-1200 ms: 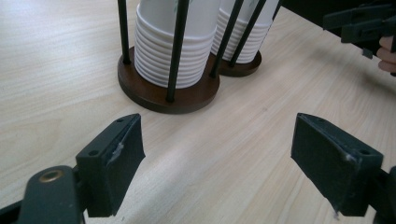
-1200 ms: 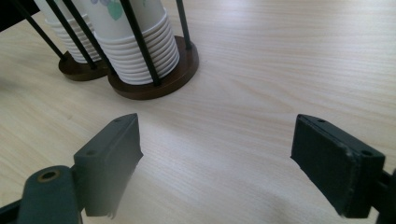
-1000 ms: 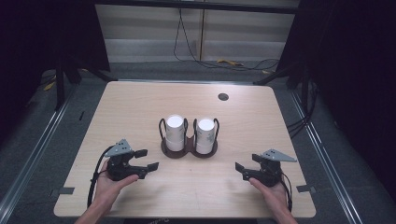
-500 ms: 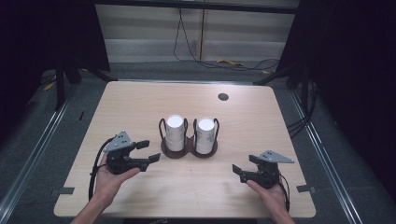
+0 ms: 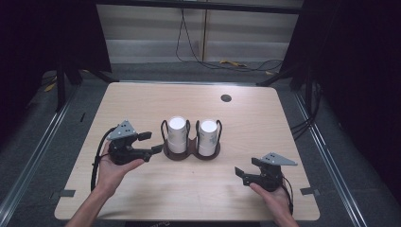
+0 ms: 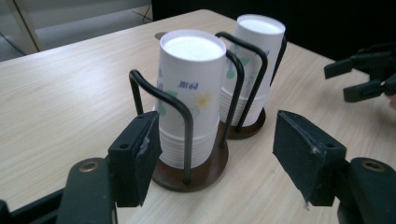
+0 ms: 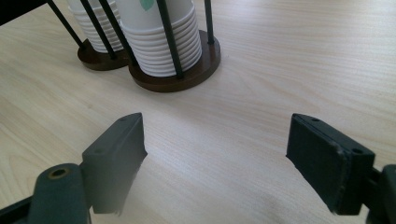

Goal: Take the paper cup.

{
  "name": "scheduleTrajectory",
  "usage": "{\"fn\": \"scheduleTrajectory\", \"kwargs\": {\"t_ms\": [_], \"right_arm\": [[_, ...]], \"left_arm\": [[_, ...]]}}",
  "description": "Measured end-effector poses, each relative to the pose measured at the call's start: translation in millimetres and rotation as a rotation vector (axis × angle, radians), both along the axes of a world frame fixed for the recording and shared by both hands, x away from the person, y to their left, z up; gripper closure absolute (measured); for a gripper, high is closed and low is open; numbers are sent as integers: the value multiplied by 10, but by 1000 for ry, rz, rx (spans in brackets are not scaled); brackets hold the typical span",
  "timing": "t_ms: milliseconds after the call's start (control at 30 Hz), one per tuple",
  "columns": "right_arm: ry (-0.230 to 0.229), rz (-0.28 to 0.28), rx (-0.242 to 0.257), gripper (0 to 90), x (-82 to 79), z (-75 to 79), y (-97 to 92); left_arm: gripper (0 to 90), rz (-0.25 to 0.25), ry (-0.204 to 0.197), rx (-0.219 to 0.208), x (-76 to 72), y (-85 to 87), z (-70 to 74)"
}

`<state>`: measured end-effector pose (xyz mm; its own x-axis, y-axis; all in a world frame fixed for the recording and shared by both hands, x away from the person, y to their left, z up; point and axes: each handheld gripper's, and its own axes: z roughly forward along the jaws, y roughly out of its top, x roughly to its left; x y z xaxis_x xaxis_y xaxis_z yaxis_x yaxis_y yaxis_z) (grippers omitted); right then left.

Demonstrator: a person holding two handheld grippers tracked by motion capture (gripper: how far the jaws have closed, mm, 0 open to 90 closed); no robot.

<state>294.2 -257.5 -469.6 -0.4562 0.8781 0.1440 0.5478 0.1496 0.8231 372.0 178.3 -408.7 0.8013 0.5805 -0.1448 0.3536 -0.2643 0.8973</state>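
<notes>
Two stacks of upside-down white paper cups, the left stack [image 5: 177, 135] and the right stack [image 5: 208, 138], stand in a dark wire holder [image 5: 191, 153] with brown round bases at the table's middle. My left gripper [image 5: 153, 142] hovers just left of the holder and points at it. It is open; its jaws have just been closing with nothing between them. In the left gripper view the left stack [image 6: 191, 93] stands beyond the jaws. My right gripper [image 5: 241, 175] sits low at the front right, apart from the holder, open. Its jaws have just been closing on nothing.
The light wooden table [image 5: 265, 127] has a small round hole [image 5: 226, 98] near its far edge. Tape marks [image 5: 64, 194] lie at the front corners. Cables [image 5: 246, 65] run over the floor behind the table.
My left gripper has risen and moved closer to the cup holder, and its jaws have narrowed. The right gripper has stayed in place with its jaws slightly narrower.
</notes>
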Motion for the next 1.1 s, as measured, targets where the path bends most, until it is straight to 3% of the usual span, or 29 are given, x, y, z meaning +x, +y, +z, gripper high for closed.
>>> {"fn": "scheduleTrajectory", "kwargs": {"t_ms": [133, 333, 533, 1100], "right_arm": [[0, 6, 11, 204, 6, 0, -4], [-5, 5, 16, 203, 7, 4, -8], [-5, 9, 7, 203, 4, 4, -3], [3, 7, 4, 206, 11, -4, 1]], "left_arm": [[323, -9, -6, -13, 55, -25, 42], [326, -23, -1, 13, 107, -85, 87], [294, -18, 32, 38, 238, -171, 140], [264, -30, 40, 101, 436, -353, 237]]}}
